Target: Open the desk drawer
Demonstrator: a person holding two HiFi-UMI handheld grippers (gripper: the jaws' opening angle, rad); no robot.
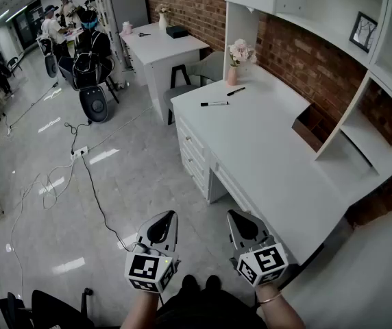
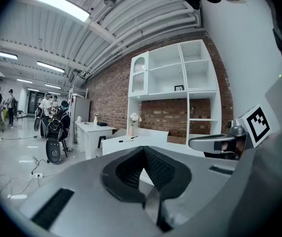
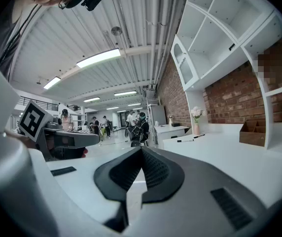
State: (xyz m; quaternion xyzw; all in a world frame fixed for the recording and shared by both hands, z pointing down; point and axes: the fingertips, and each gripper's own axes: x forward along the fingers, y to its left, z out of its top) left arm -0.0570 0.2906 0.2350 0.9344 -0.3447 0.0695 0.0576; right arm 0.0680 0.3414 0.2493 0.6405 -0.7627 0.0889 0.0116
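Note:
The white desk (image 1: 264, 149) runs from the middle to the right of the head view. A stack of shut drawers (image 1: 191, 153) is in its front face, with a long shallow drawer (image 1: 231, 182) beside it under the top. My left gripper (image 1: 164, 216) and right gripper (image 1: 235, 215) are held side by side low in the view, well short of the desk, pointing roughly level. Both are shut with nothing between the pads. The desk (image 2: 131, 143) lies far ahead in the left gripper view, and its top (image 3: 220, 147) shows at the right of the right gripper view.
Two pens (image 1: 214, 103), a pink vase of flowers (image 1: 233, 64) and a wooden box (image 1: 310, 126) sit on the desk under white shelves (image 1: 381, 81). A stool (image 1: 181, 75) stands by a second desk (image 1: 158, 46). Cables (image 1: 90, 177) cross the floor; black equipment (image 1: 90, 74) and people stand far left.

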